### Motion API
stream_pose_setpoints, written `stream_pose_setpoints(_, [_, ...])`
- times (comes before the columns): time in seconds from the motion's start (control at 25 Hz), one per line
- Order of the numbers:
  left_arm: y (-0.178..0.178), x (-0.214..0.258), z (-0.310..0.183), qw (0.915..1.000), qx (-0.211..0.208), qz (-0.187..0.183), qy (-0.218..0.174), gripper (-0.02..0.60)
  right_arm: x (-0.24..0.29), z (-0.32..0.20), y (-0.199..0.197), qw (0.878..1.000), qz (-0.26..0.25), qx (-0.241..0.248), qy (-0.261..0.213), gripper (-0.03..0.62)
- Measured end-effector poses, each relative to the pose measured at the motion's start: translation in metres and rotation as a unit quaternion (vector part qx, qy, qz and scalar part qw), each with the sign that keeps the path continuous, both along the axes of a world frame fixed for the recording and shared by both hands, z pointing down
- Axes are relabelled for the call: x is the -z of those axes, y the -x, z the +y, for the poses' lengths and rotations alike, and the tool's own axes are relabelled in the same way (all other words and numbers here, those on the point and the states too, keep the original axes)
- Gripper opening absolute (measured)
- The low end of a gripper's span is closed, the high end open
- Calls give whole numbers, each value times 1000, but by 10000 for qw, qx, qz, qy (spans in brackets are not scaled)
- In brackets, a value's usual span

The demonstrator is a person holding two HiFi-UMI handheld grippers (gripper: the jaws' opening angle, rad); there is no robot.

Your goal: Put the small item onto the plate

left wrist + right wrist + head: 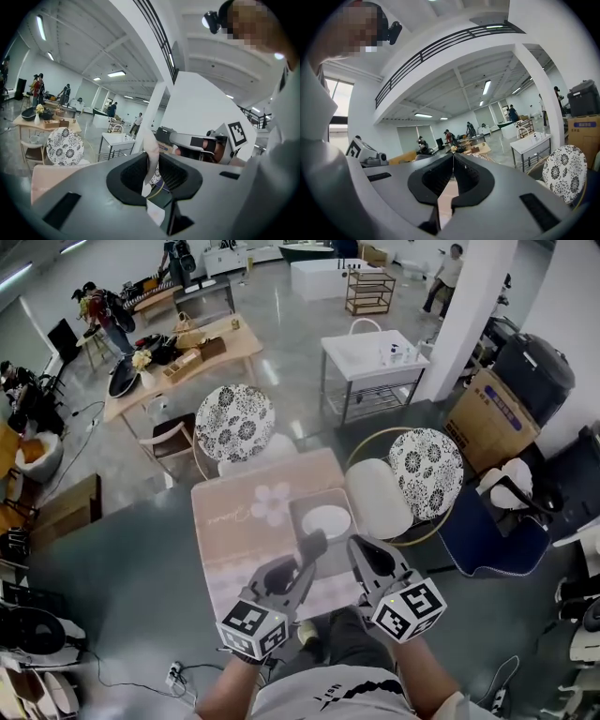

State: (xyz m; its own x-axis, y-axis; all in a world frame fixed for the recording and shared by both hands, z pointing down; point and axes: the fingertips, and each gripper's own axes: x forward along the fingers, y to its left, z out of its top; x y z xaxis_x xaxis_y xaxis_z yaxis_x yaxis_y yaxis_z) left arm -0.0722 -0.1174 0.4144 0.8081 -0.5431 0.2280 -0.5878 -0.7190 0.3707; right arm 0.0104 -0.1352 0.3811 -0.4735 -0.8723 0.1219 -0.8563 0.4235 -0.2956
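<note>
A white plate lies on a grey mat on the pink-clothed table. My left gripper hovers at the plate's near edge, raised and pointing away from me. In the left gripper view this gripper is shut on the small item, a thin pale piece that sticks up between the pads. My right gripper hangs just right of the plate. In the right gripper view it is shut with nothing between its jaws. The head view does not show the item.
Two chairs with floral backs stand at the table's far side and right, with a white seat cushion close to the table's right edge. A cardboard box and a blue bag lie further right.
</note>
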Motion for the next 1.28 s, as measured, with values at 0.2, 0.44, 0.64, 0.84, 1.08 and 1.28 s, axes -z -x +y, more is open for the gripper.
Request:
stream_pose_setpoints(0.2, [-13, -20, -28, 9999, 56, -109, 35, 75, -21, -32, -14, 9999, 95, -27, 85, 15])
stream_pose_setpoints(0.44, [-30, -60, -62, 9993, 139, -283, 213, 75, -55, -71, -28, 9995, 228, 97, 205, 15])
stream_pose_setpoints(0.64, [-47, -98, -87, 9982, 104, -406, 434, 75, -91, -98, -40, 9986, 225, 182, 436, 15])
stream_pose_setpoints(0.84, [-58, -141, -109, 9963, 48, -537, 662, 75, -123, -120, -47, 9982, 250, 231, 493, 15])
stream_pose_setpoints(1.08, [-68, -194, -122, 9929, -55, -716, 948, 75, -165, -135, -53, 9971, 257, 219, 679, 15])
stream_pose_setpoints(1.28, [-75, -233, -125, 9891, -180, -840, 1193, 75, -194, -139, -58, 9966, 243, 108, 780, 15])
